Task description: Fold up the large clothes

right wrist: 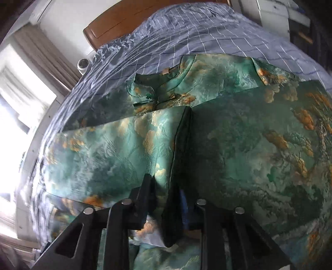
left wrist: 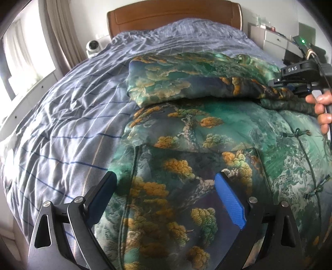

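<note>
A large green padded jacket (left wrist: 197,128) with an orange and teal tree print lies on the bed. A sleeve (left wrist: 186,83) is folded across its upper part. My left gripper (left wrist: 166,187) is open, hovering just above the jacket's lower left panel, with blue pads (left wrist: 228,199). My right gripper (right wrist: 172,187) is shut on a folded edge of the jacket (right wrist: 180,145) and holds it raised. The collar (right wrist: 145,87) shows beyond it. The right gripper also shows at the right edge of the left wrist view (left wrist: 298,83), held by a hand.
The bed carries a wrinkled blue-grey checked sheet (left wrist: 68,116) and has a brown wooden headboard (left wrist: 174,16). A white dome camera (left wrist: 93,46) sits left of the headboard. Curtains and a bright window (right wrist: 25,99) are on the left. White drawers (left wrist: 274,39) stand at the far right.
</note>
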